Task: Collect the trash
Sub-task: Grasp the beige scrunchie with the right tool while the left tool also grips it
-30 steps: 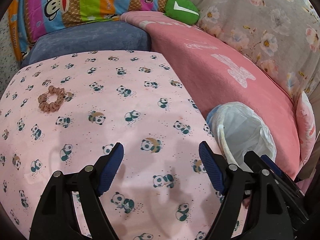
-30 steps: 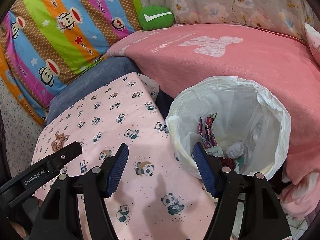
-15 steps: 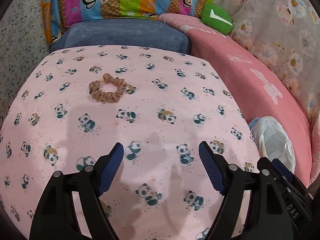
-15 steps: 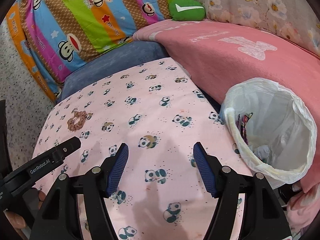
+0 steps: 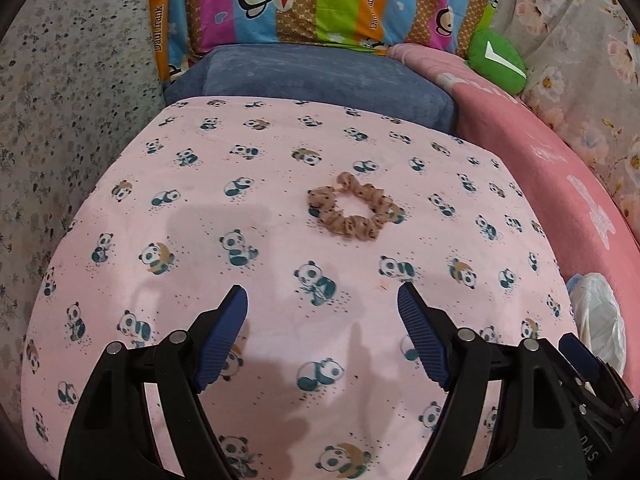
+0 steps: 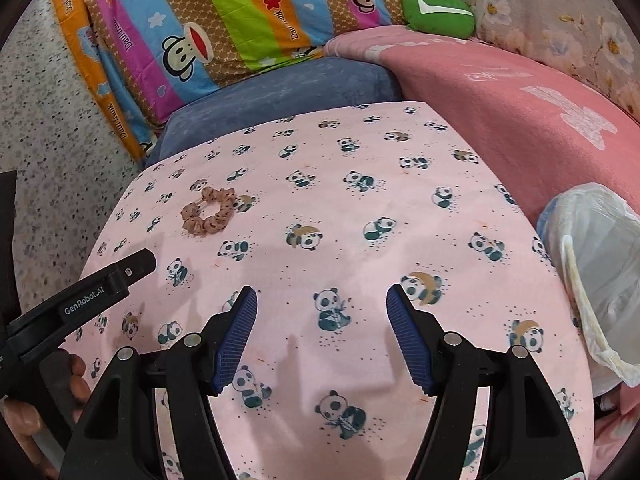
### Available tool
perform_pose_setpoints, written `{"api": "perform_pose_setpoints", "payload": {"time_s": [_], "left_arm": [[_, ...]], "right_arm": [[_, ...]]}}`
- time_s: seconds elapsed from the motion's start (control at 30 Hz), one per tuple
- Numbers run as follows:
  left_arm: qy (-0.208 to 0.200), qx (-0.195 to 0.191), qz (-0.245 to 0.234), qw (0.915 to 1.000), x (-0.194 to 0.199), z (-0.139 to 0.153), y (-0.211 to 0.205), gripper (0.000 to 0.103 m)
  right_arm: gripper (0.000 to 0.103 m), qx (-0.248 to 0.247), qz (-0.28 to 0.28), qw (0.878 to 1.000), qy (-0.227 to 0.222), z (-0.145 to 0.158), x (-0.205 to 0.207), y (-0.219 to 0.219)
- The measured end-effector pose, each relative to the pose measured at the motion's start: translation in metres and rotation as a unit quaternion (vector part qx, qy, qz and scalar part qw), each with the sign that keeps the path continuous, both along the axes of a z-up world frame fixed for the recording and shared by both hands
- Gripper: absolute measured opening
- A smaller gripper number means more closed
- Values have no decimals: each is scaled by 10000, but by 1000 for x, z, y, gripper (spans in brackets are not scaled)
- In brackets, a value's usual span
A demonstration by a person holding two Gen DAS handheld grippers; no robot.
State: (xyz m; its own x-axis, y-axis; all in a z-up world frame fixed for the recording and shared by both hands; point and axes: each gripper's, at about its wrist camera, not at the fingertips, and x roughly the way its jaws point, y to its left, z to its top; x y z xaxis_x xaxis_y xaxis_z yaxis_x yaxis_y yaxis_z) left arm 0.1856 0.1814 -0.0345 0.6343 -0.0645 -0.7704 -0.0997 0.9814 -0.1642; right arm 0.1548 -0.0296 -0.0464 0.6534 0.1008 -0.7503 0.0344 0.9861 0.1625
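A tan scrunchie [image 5: 354, 211] lies on the pink panda-print cloth [image 5: 240, 208], just ahead of my left gripper [image 5: 322, 300], which is open and empty above the cloth. The scrunchie also shows in the right wrist view [image 6: 210, 211], far to the left of my right gripper [image 6: 321, 300], which is open and empty too. The white bag-lined trash bin [image 6: 596, 272] stands at the cloth's right edge; it shows at the right edge of the left wrist view [image 5: 598, 320]. The left gripper's arm [image 6: 84, 300] reaches in from the left in the right wrist view.
A blue cushion [image 5: 312, 76] and a striped monkey-print pillow [image 5: 320, 0] lie behind the cloth. A pink blanket [image 6: 520, 96] with a green cushion [image 6: 438, 12] on it covers the right side. A floral cloth [image 5: 580, 60] hangs at the back right. Speckled floor [image 5: 60, 120] lies to the left.
Both grippers have swung left, away from the bin. The scrunchie now sits near the centre ahead of the left gripper, and the bin has slid to the right edge of both views.
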Motion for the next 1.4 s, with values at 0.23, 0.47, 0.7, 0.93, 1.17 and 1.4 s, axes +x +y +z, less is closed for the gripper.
{"api": "perform_pose_setpoints", "payload": {"time_s": [0.23, 0.47, 0.7, 0.93, 1.17, 1.4], "left_arm": [[19, 114, 215, 9997, 20, -6, 28, 74], [118, 136, 279, 9994, 46, -15, 40, 74], [154, -23, 381, 9992, 76, -18, 50, 74], [346, -333, 295, 9984, 105, -33, 51, 67], [520, -647, 32, 9965, 120, -47, 38, 60], [504, -709, -579, 9945, 115, -50, 10, 25]], "right_arm": [[65, -116, 290, 9994, 117, -12, 32, 38], [65, -179, 443, 9988, 124, -18, 70, 64], [65, 110, 468, 9987, 193, -23, 115, 78], [43, 106, 646, 9974, 293, -36, 145, 93], [19, 99, 843, 9952, 480, -53, 161, 99], [11, 147, 911, 9946, 469, -58, 139, 86]]}}
